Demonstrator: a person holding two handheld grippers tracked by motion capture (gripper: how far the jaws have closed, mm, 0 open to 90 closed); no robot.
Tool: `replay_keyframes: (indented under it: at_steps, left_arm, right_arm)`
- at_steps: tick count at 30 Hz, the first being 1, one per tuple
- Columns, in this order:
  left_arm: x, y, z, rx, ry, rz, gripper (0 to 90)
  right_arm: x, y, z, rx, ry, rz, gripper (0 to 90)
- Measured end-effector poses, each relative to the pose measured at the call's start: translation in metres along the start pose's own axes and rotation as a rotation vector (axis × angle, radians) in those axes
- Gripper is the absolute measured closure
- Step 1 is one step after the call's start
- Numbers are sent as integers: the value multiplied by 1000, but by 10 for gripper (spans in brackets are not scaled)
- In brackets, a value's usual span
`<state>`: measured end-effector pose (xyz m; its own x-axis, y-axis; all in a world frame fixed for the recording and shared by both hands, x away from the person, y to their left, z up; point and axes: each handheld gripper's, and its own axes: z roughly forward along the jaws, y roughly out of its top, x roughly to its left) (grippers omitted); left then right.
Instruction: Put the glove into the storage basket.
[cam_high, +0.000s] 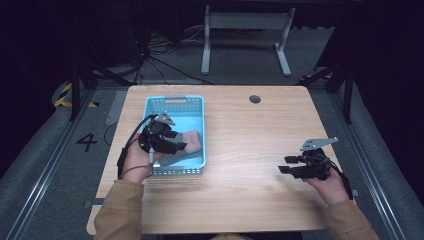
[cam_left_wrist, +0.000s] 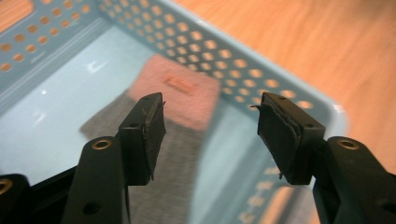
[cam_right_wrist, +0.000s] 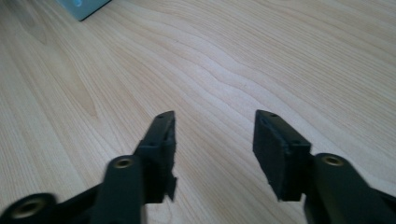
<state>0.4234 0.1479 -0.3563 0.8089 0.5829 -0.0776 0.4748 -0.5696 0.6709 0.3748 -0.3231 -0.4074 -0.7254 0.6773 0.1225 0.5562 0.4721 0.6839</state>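
Wooden tabletop (cam_high: 240, 150) under a pool of light, dark floor and cables beyond it: that is the setting, and the work sits at the left. Over the light blue perforated basket (cam_high: 175, 102) hangs the left gripper (cam_high: 176, 141), its two black jaws standing apart with nothing between the pads; in the left gripper view (cam_left_wrist: 210, 128) the gap frames the folded cloth below it. That cloth lies flat on the basket floor, a grey piece (cam_left_wrist: 168, 154) with a pink piece (cam_left_wrist: 180, 91) on or beside it toward the far wall (whether these are two items or one two-coloured item I cannot tell). It shows in the high view as a pink and grey patch (cam_high: 192, 142) at the near right of the basket. Across the table, well apart, the right gripper (cam_high: 286, 165) hovers low over bare wood, its jaws likewise apart and empty (cam_right_wrist: 215, 140). Judging from this, the step in hand is the left gripper working with the cloth in the basket. To do it well I would keep the pads clear of the perforated side wall, come straight down over the fabric, and pinch a fold rather than a flat face, so the cloth lifts without dragging the basket along.
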Motion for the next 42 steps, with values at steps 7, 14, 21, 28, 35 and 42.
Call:
replay_keyframes:
  at_steps: [7, 14, 21, 28, 35, 42]
  left_arm:
    - [-40, -1, -3, 4, -89, 69, 427]
    - [-68, -2, 5, 52, -115, 122, 421]
    - [-88, -9, 21, 87, -190, 157, 423]
    - [-101, -15, 44, 130, -220, 181, 422]
    - [-114, -24, 64, 128, -224, 186, 420]
    - [-120, -31, 86, 129, -248, 154, 439]
  right_arm:
    - [-2, 8, 6, 17, 8, -23, 681]
    - [-2, 10, 11, 29, 4, -80, 714]
    - [-5, 7, 15, 42, 37, -89, 730]
    - [-6, 5, 17, 57, 46, -98, 745]
    - [-7, 3, 21, 69, 34, -119, 746]
    - [-7, 1, 25, 79, 44, -116, 741]
